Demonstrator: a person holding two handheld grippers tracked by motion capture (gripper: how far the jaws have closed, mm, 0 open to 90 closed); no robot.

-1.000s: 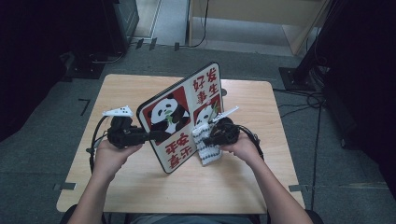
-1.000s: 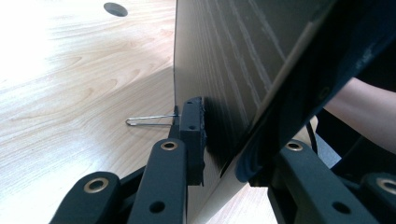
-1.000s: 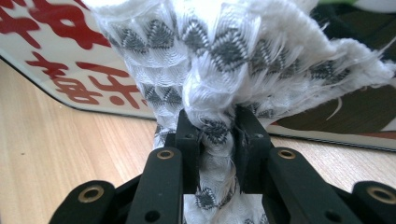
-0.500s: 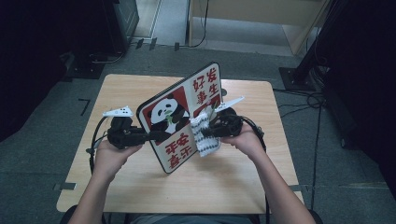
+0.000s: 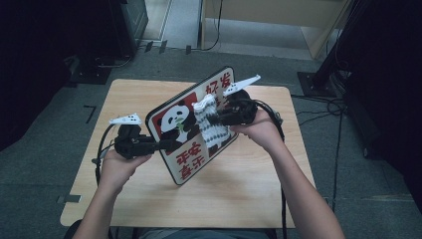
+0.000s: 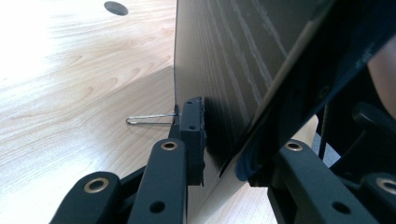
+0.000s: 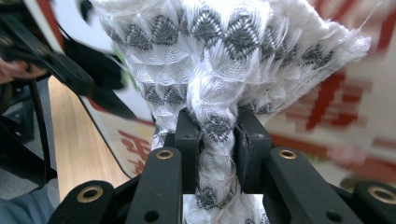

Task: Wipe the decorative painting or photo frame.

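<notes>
A board [image 5: 185,130] printed with a panda and red characters stands tilted on edge over the wooden table [image 5: 239,199]. My left gripper [image 5: 166,144] is shut on its left edge; in the left gripper view the jaws clamp the grey back of the board [image 6: 224,70] with my left gripper [image 6: 224,140] around it. My right gripper [image 5: 215,118] is shut on a bunched white cloth [image 5: 213,130] with a grey zigzag pattern, held against the board's printed face. In the right gripper view the cloth [image 7: 224,56] fans out above my right gripper [image 7: 218,135], in front of the board [image 7: 336,107].
A thin wire loop [image 6: 149,120] juts out by the left jaw at the board's back. A dark hole [image 6: 116,7] sits in the tabletop. Cables [image 5: 318,112] trail over the carpet to the right, and a dark cabinet [image 5: 127,20] stands behind the table.
My right gripper has risen with the cloth, sliding up the board's face toward its top. The left gripper and the board have stayed put.
</notes>
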